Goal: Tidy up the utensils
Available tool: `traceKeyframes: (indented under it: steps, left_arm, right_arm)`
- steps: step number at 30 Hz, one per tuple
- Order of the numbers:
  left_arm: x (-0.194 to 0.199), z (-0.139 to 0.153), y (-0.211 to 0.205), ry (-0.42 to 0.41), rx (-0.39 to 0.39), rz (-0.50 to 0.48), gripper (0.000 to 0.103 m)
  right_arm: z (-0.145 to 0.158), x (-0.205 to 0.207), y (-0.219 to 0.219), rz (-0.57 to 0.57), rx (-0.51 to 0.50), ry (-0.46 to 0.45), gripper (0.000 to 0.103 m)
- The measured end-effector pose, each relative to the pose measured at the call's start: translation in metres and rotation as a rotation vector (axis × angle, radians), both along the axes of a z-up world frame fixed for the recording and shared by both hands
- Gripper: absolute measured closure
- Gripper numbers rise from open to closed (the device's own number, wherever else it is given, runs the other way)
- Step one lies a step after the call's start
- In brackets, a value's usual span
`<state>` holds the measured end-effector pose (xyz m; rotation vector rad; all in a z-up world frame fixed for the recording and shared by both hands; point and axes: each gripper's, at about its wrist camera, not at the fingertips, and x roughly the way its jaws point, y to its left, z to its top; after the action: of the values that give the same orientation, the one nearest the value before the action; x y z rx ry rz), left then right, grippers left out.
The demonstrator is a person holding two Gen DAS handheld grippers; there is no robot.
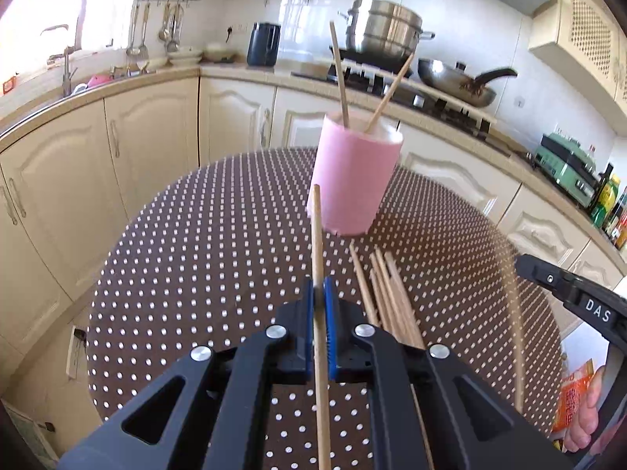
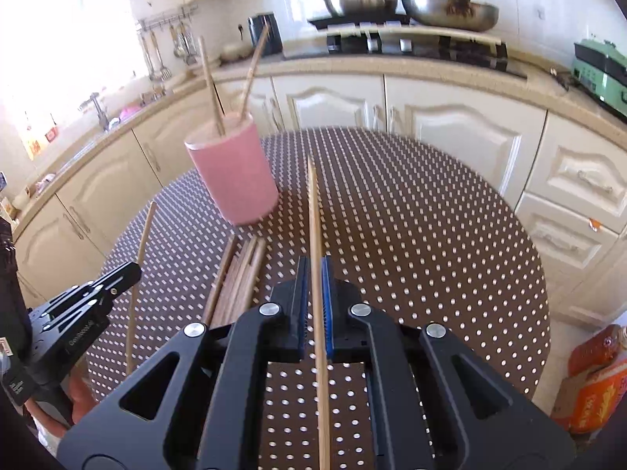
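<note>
On the dotted table (image 1: 196,235), a pink cup (image 1: 354,180) was recorded holding two chopsticks (image 1: 339,74), with a loose pile of chopsticks (image 1: 386,293) lying just before it. The pile's near ends were hidden behind the left gripper (image 1: 323,293). One chopstick (image 1: 318,258) was pinched between its pressed-together fingers, angled downward. The right gripper (image 2: 314,274) was likewise clamped on another chopstick (image 2: 313,215). Both held sticks were cut off at the lower edge.

You are standing in a kitchen where cream cabinets (image 1: 149,145) are curving round a polka-dot table (image 2: 431,235), and daylight is flooding the window (image 1: 58,4).
</note>
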<state>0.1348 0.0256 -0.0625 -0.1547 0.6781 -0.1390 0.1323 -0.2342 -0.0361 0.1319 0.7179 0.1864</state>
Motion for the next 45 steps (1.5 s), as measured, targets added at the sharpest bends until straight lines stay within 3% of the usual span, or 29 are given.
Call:
traceKeyframes:
  steps: [7,12,13,14,16,26,27,29,31,36,40,41,42,45]
  left_arm:
    - [-0.004,0.023,0.004,-0.089,-0.029,-0.001,0.097]
    - [0.0,0.022,0.0,-0.061,-0.023,-0.024,0.097]
    - [0.0,0.022,-0.001,-0.055,-0.023,-0.03,0.097]
    - [0.001,0.02,-0.002,-0.043,-0.022,-0.037,0.097]
    - [0.003,0.016,-0.005,-0.009,-0.01,-0.047,0.097]
    - [0.005,-0.007,-0.02,0.099,0.005,-0.076,0.097]
    - [0.005,-0.008,-0.021,0.107,0.004,-0.079,0.097]
    - [0.005,-0.011,-0.023,0.116,0.005,-0.086,0.097]
    - [0.003,-0.012,-0.024,0.116,0.009,-0.091,0.097]
    - [0.006,-0.018,-0.024,0.139,-0.004,-0.103,0.097]
    - [0.011,-0.024,-0.024,0.181,-0.051,-0.17,0.095]
    - [0.012,-0.026,-0.025,0.19,-0.046,-0.17,0.09]
    - [0.012,-0.028,-0.026,0.2,-0.044,-0.175,0.079]
    - [0.015,-0.034,-0.03,0.229,-0.041,-0.194,0.072]
  right_arm:
    - [0.025,-0.007,0.002,0.019,0.013,-0.089,0.096]
    - [0.01,0.004,0.003,0.03,-0.015,-0.016,0.095]
    - [0.004,0.007,0.003,0.029,-0.034,0.013,0.087]
    - [-0.003,0.011,0.004,0.026,-0.051,0.044,0.064]
    - [-0.013,0.013,0.004,0.016,-0.056,0.07,0.031]
    - [-0.047,0.016,0.03,0.101,-0.149,0.146,0.033]
    - [-0.051,0.018,0.032,0.111,-0.16,0.153,0.035]
    - [-0.057,0.023,0.037,0.128,-0.175,0.173,0.057]
    - [-0.063,0.028,0.04,0.135,-0.193,0.191,0.071]
    - [-0.07,0.032,0.046,0.14,-0.233,0.181,0.079]
    - [-0.071,0.033,0.046,0.136,-0.224,0.18,0.095]
    - [-0.07,0.033,0.043,0.13,-0.211,0.184,0.096]
    - [-0.07,0.032,0.04,0.125,-0.192,0.187,0.096]
    - [-0.07,0.028,0.033,0.117,-0.152,0.19,0.096]
